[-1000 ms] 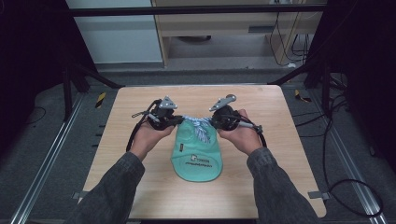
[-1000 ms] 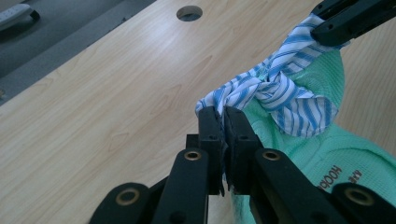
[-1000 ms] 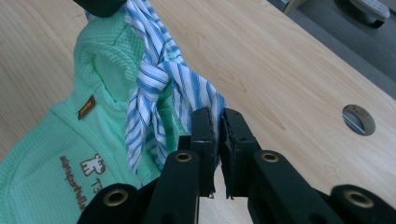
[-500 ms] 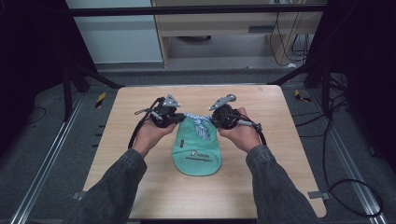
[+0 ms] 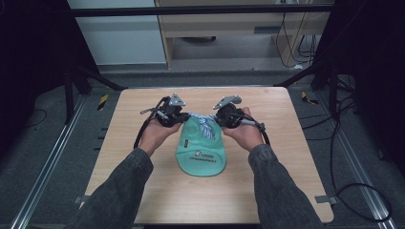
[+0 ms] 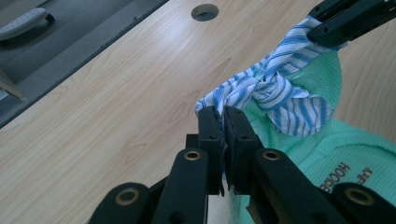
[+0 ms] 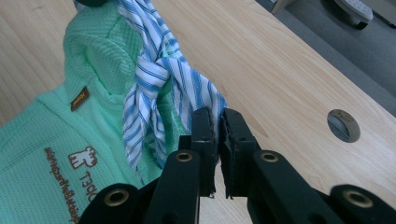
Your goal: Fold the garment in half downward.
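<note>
- High view: the green garment (image 5: pixel 200 155) lies mid-tabletop (image 5: pixel 286 157), its long axis running toward the person.
- The striped cloth (image 5: pixel 203 121) is knotted at its far end, stretched crosswise between the hands.
- Left tongs (image 5: pixel 177 116) and right tongs (image 5: pixel 220 116) each clamp one tail, equally near.
</note>
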`<state>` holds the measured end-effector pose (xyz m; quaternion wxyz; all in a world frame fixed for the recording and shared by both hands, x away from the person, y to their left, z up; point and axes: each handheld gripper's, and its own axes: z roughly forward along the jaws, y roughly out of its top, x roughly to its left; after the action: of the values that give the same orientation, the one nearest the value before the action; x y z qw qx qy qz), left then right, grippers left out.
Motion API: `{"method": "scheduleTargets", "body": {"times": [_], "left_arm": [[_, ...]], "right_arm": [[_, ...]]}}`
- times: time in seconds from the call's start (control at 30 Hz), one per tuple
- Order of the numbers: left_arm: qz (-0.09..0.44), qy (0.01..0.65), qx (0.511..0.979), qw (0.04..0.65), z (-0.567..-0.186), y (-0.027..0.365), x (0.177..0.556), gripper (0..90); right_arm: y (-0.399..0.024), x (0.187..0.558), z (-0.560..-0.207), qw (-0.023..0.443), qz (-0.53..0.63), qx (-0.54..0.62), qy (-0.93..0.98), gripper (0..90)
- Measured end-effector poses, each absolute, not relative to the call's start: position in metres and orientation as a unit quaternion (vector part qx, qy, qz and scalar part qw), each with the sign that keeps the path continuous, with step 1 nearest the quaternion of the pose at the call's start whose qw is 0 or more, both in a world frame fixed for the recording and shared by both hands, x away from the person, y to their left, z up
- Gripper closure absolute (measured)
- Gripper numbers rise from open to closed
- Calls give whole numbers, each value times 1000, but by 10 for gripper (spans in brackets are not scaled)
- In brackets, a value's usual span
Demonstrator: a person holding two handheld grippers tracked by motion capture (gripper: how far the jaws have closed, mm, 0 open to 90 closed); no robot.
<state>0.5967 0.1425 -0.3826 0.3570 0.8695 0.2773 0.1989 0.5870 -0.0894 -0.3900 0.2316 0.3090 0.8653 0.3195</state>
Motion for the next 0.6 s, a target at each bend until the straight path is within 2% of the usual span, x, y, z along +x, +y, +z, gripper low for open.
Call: {"method": "scheduleTargets", "body": {"times": [0.2, 0.43, 0.6], "left_arm": [[202, 280, 869, 353, -386, 148, 591, 864], [199, 296, 858, 370, -381, 153, 603, 864], [207, 286, 861, 366, -379, 152, 596, 864]], "right_arm": [[-82, 582, -395, 227, 319, 302, 869, 846], [-77, 590, -389, 232, 321, 303, 867, 846], [-76, 589, -386, 240, 316, 295, 869, 846]]}}
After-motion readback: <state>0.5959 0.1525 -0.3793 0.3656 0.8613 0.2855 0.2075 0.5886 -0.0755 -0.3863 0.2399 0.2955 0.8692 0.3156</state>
